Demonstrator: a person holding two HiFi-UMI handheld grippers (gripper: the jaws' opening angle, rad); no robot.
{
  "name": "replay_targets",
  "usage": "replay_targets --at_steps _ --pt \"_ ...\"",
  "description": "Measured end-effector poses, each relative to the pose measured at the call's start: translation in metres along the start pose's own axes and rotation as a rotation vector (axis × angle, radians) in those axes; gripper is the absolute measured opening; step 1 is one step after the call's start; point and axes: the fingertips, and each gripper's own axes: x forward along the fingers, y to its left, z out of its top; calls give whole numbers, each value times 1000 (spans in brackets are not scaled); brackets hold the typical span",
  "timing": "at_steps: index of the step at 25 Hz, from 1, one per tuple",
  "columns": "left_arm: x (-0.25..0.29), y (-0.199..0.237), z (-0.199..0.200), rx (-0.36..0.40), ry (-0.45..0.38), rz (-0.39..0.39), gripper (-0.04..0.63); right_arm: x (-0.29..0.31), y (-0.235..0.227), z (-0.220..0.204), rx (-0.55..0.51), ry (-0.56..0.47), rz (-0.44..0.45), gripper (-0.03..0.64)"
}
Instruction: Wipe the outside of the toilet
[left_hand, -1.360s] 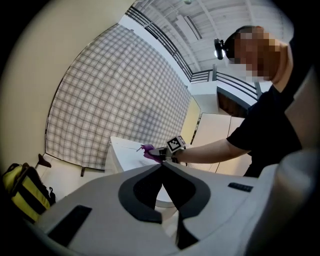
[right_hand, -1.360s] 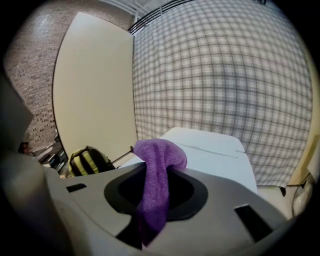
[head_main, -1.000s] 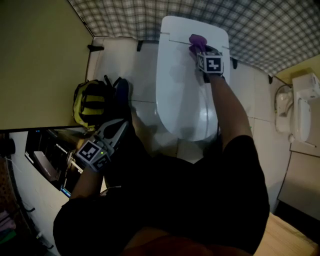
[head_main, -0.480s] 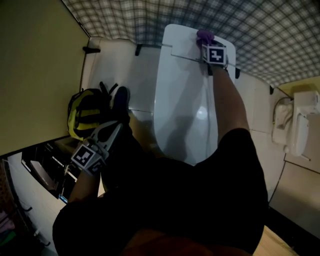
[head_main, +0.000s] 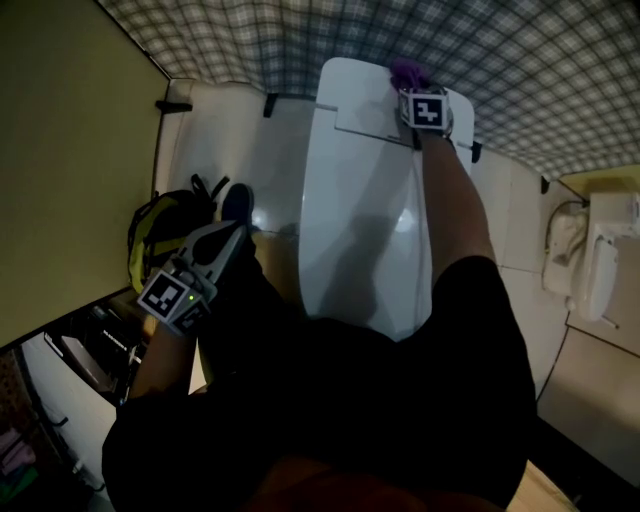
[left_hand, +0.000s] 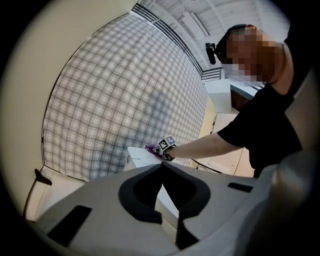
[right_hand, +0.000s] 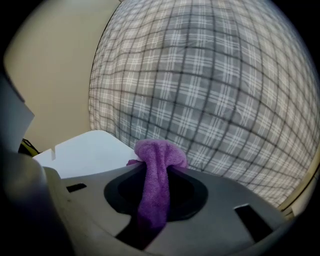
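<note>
1. Toilet (head_main: 350, 210): white, lid down, with its tank at the far end against the plaid wall (head_main: 280, 40). In the left gripper view, the tank shows as a pale block (left_hand: 139, 156) beyond the jaw tips.
2. Cloth (head_main: 408, 70): purple terry. It lies on the top of the tank at its far right edge, close to the plaid wall. In the right gripper view, it bunches up past the jaw tips and hangs back between them (right_hand: 156, 180).
3. Right gripper (head_main: 418, 88): its jaws are clenched on the cloth, which is pressed to the tank top (right_hand: 85, 147). The arm is stretched out over the lid.
4. Left gripper (head_main: 232, 235): its jaw tips are pressed together (left_hand: 161, 167) with nothing between them. It is held left of the toilet, well apart from it and above the floor, and it points toward the tank.
5. Backpack (head_main: 160, 235): yellow and black. It sits on the floor left of the toilet, just beside the left gripper.
6. White box (head_main: 600, 255): mounted at the right, well apart from the toilet.
7. Person (head_main: 400, 400): wears a dark short-sleeved top and stands at the near end of the toilet.
</note>
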Motion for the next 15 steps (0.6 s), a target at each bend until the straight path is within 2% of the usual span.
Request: replay_targets --at_steps 4,7,11,15 --pt "27 16 17 40 -19 -4 3 8 -4 4 -8 5 -1 98" --pt "35 18 22 32 -33 -6 4 9 0 4 -24 15 21 97" --pt "22 0 15 30 -21 -8 3 -10 18 -12 -1 61 79 97" --pt "-7 -25 7 20 -14 3 4 -54 40 -47 5 85 75 97"
